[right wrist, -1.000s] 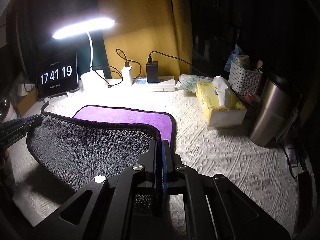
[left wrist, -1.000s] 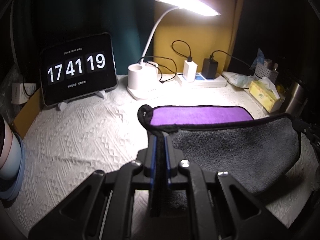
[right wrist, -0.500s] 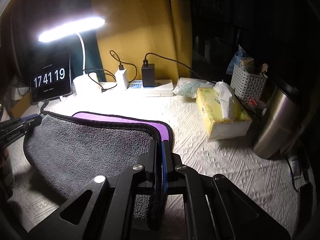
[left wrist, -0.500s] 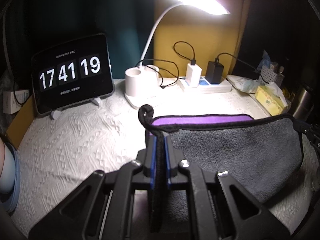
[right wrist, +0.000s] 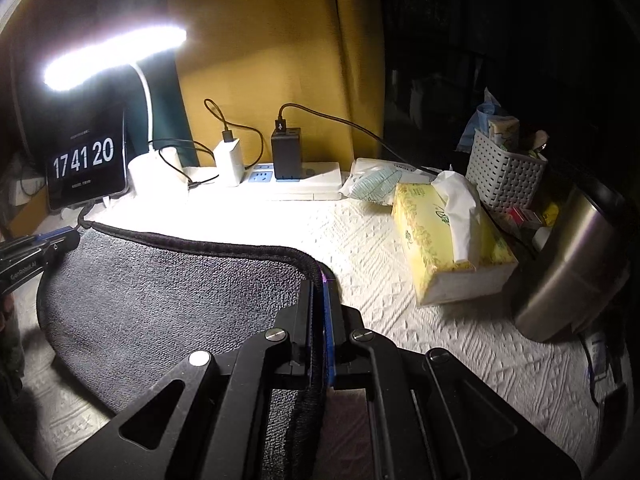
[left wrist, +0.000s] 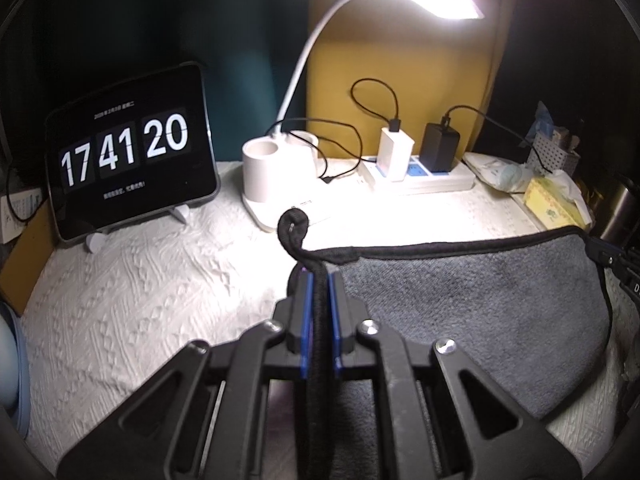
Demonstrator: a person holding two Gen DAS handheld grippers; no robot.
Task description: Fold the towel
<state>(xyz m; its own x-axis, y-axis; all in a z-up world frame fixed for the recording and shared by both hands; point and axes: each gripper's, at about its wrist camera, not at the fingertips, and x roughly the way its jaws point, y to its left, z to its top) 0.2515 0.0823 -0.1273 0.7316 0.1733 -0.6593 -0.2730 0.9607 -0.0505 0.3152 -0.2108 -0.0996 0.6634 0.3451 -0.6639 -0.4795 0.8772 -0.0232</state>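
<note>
The towel [left wrist: 472,304] is grey on the upper side, purple beneath, with black trim, and it is doubled over on the white tablecloth. My left gripper [left wrist: 318,280] is shut on its left corner; the trim loop curls up past the fingertips. My right gripper [right wrist: 318,286] is shut on the right corner of the towel [right wrist: 168,300]. Each gripper shows at the edge of the other view: the right one [left wrist: 608,256], the left one [right wrist: 36,248]. Only a sliver of purple shows at the jaws.
At the back stand a tablet clock [left wrist: 128,152], a lit desk lamp [left wrist: 272,176] and a power strip with chargers [left wrist: 416,172]. To the right are a yellow tissue box [right wrist: 448,240], a steel flask [right wrist: 568,272] and a grey basket [right wrist: 508,172].
Both grippers have carried the near edge of the towel toward the back. The grey layer now covers the purple strip that showed before.
</note>
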